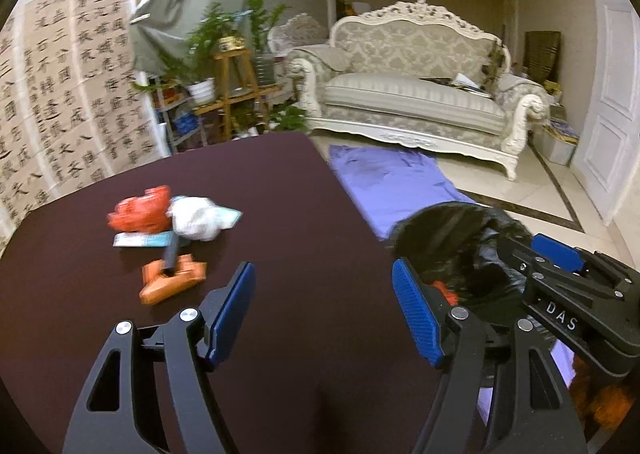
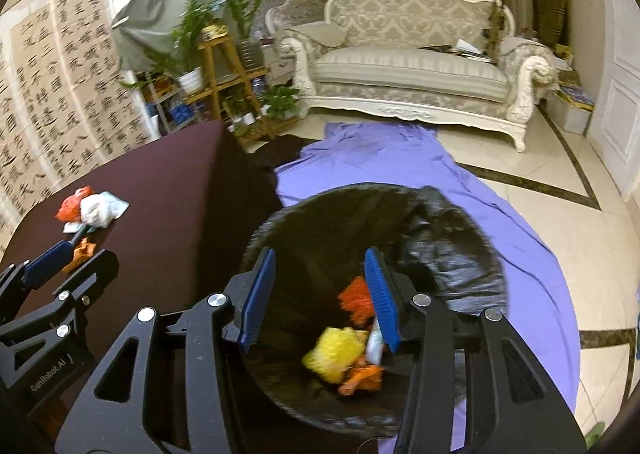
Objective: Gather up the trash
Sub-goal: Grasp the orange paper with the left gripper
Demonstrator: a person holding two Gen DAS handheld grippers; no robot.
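Note:
A pile of trash lies on the dark brown table (image 1: pixel 280 214): an orange wrapper (image 1: pixel 140 208), a crumpled white tissue (image 1: pixel 196 218), a flat pale packet (image 1: pixel 142 241) and an orange packet (image 1: pixel 172 280) with a dark stick on it. My left gripper (image 1: pixel 324 302) hangs open and empty over the table, right of that pile. My right gripper (image 2: pixel 320 294) is open above a black-lined trash bin (image 2: pixel 452 250). Inside the bin lie a yellow crumpled piece (image 2: pixel 336 352), orange scraps (image 2: pixel 356 300) and a white bit. The left gripper (image 2: pixel 52 258) shows at the right wrist view's left edge.
A purple cloth (image 2: pixel 400 158) covers the tiled floor beside the table. A cream ornate sofa (image 1: pixel 416 94) stands at the far side. Potted plants on a wooden stand (image 1: pixel 236 90) and a calligraphy screen (image 1: pixel 60 94) are behind the table.

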